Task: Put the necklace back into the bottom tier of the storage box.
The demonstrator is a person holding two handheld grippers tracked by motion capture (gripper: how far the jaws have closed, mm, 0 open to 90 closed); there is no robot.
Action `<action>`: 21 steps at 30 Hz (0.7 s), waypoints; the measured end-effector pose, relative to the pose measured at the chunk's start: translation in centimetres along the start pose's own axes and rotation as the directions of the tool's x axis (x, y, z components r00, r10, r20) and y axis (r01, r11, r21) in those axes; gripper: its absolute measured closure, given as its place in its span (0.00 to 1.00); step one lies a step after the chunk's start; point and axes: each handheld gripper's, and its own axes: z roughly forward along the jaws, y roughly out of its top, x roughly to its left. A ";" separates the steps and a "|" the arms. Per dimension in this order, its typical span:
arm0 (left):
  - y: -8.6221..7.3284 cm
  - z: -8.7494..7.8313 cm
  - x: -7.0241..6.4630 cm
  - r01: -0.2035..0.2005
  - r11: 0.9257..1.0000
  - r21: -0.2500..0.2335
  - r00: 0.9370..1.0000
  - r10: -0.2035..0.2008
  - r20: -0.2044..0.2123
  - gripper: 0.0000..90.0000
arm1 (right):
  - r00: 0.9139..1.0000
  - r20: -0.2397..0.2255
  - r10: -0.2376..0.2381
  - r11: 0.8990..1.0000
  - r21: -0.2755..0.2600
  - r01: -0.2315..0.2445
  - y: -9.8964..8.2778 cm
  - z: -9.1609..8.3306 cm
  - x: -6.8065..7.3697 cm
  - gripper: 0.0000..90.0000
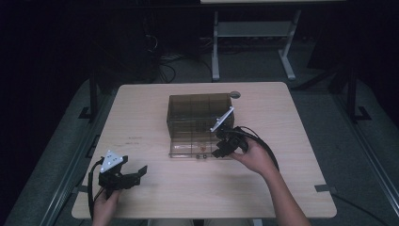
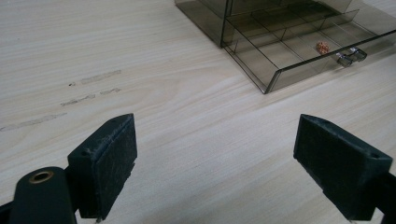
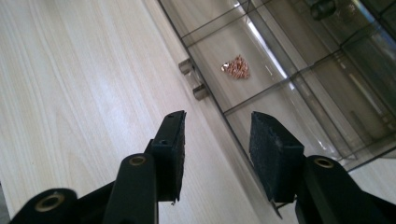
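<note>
A smoky see-through drawer box (image 1: 199,109) stands mid-table, its divided drawer (image 1: 188,147) pulled out toward me. A small reddish-copper piece (image 3: 236,67) lies in one front compartment, also seen as the piece (image 2: 322,46) from the left side. Two metal knobs (image 3: 194,79) stick out of the drawer's front wall. My right gripper (image 3: 217,140) is open at the drawer's front right; the thin front wall runs between its jaws, and the pads do not press on it. My left gripper (image 2: 215,154) rests wide open over bare wood at the table's near left, holding nothing.
The wooden table (image 1: 291,141) has bare room left and right of the box. Faint dark scuff marks (image 2: 88,81) lie left of the drawer. A round cable hole (image 1: 235,94) sits at the far edge. Desk legs and cables stand on the dark floor beyond.
</note>
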 end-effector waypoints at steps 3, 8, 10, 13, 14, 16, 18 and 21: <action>0.0 0.0 0.0 0.000 1.000 -0.001 1.000 0.000 -0.001 0.15 | 1.000 -0.002 0.006 1.000 -0.001 -0.006 -0.5 -0.1 0.2 0.61; 0.0 0.0 -0.1 0.002 1.000 0.003 1.000 -0.002 -0.001 0.15 | 1.000 0.006 0.006 1.000 -0.009 -0.006 -1.4 -0.4 0.7 0.60; 0.0 0.1 -0.2 0.002 1.000 0.004 1.000 -0.002 0.002 0.15 | 1.000 0.011 0.010 1.000 -0.021 -0.009 -2.2 -0.7 0.9 0.60; 0.0 0.1 -0.2 -0.002 1.000 0.004 1.000 0.002 0.003 0.15 | 1.000 0.014 0.019 0.999 -0.028 -0.019 -2.9 -0.8 1.1 0.58; 0.0 0.1 -0.2 -0.002 1.000 0.006 1.000 0.002 0.004 0.15 | 1.000 0.013 0.023 0.999 -0.033 -0.023 -3.3 -0.9 1.1 0.58; 0.0 0.1 -0.2 -0.001 1.000 0.004 1.000 0.001 0.005 0.15 | 1.000 0.017 0.025 0.999 -0.034 -0.024 -3.6 -1.0 1.1 0.58; -0.1 0.1 -0.2 -0.001 1.000 0.000 1.000 0.001 0.005 0.14 | 0.999 0.017 0.030 0.999 -0.037 -0.029 -4.1 -1.1 1.2 0.58; -0.1 0.1 -0.2 -0.002 1.000 0.000 1.000 0.002 0.003 0.15 | 0.999 0.017 0.035 0.999 -0.038 -0.035 -4.8 -1.2 1.4 0.57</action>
